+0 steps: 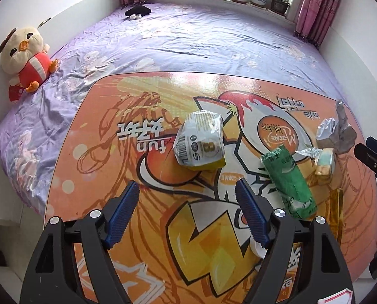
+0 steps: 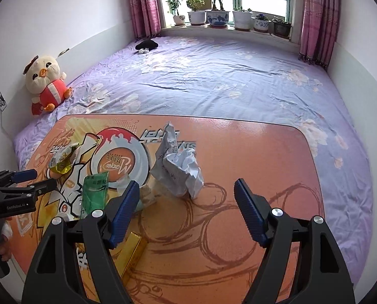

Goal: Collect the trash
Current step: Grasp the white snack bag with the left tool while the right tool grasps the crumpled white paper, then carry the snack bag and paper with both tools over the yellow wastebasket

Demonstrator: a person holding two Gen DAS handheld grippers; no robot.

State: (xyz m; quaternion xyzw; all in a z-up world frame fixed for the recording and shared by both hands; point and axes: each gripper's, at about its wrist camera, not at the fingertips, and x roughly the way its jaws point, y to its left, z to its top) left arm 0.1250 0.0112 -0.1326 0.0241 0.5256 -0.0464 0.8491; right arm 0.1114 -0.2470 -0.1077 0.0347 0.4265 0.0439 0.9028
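Hovering over orange table (image 1: 107,116): left gripper (image 1: 187,214) jaws spread, empty; white-yellow wrapper (image 1: 201,140) ahead, green packet (image 1: 289,179) right of it, then crumpled paper (image 2: 178,167); right gripper (image 2: 185,211) also spread, empty, gold wrapper (image 2: 135,250) beneath

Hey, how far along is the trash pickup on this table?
Nothing looks collected yet. Both tongs, left and right, are open and empty. Still on the table: the crumpled paper, green wrapper, white-and-yellow packet, small snack pack and gold wrapper.
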